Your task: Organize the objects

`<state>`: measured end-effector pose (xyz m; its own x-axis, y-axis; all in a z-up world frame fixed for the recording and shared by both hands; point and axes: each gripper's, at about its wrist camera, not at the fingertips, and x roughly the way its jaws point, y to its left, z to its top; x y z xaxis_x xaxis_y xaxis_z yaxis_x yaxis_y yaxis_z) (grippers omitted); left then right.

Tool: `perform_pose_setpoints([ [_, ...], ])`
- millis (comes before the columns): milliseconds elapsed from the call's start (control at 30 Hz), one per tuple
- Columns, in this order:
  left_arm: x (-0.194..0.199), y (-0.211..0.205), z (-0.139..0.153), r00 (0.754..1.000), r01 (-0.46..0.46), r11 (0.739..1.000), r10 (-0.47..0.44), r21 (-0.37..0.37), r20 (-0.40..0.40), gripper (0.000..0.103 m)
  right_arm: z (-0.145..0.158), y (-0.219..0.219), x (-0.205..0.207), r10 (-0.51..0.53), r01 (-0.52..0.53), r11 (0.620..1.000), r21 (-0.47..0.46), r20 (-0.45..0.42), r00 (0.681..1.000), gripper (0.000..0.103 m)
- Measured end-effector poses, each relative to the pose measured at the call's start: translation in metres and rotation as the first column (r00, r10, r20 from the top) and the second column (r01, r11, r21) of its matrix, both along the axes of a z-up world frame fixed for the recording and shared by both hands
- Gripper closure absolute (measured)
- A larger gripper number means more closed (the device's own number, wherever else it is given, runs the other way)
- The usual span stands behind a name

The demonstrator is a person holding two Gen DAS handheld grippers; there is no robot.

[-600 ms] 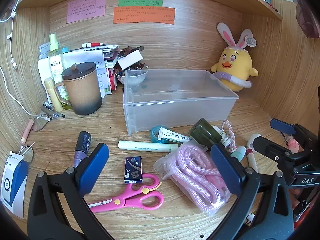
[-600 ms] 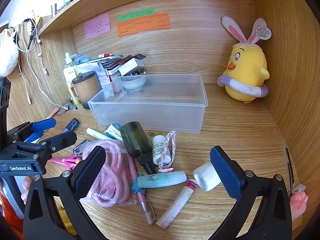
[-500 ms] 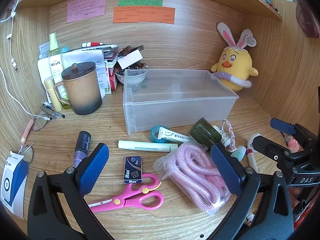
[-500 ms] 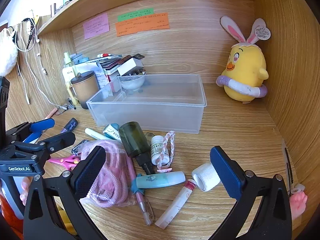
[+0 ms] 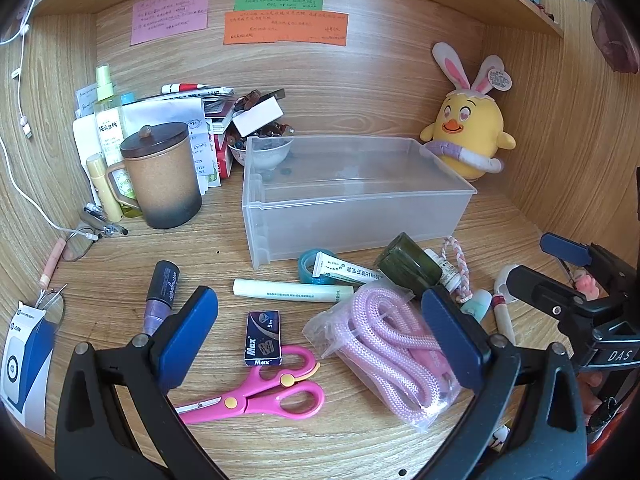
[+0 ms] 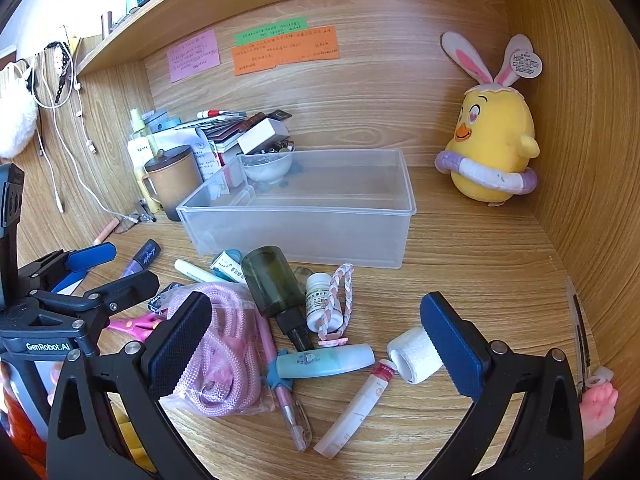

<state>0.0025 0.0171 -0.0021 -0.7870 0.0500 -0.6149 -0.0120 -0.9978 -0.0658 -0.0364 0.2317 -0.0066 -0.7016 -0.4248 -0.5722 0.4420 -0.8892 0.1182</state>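
Left gripper fingers wide apart, nothing between them, hovering over the front of the desktop. Right gripper same: fingers spread, empty.

Clear bin sits mid-desktop toward the back wall. Only a small white bowl shows through its far-left corner; can't tell if the bowl is in the bin or behind it.

Clutter lies in front of the bin, none of it in it:
- scissors near the front edge, blade tips hidden behind the left finger
- staple box touching the scissor handles
- bagged pink rope, right side hidden by the left gripper's other finger
- white tube, tape roll partly under a boxed tube
- green bottle on its side, pill bottle just beside it with a braided cord looped around
- teal stick, gauze roll partly behind the right finger, red-capped tube, pen
- purple tube toward the left edge

Mug at back left, plush chick at back right corner. Labels on most tubes too small to read. Blue-white box at front left is cut off by the frame.
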Motion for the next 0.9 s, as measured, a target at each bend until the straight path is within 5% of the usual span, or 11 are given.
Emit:
perform_pose_setpoints([
  [900,-0.0006,0.0011,-0.0002,1.000,0.002,1.000,-0.002,0.006,0.005,0.000,-0.0013,-0.0029,-0.0007,0.015,-0.015,1.000,-0.016,0.019,1.000,0.000],
])
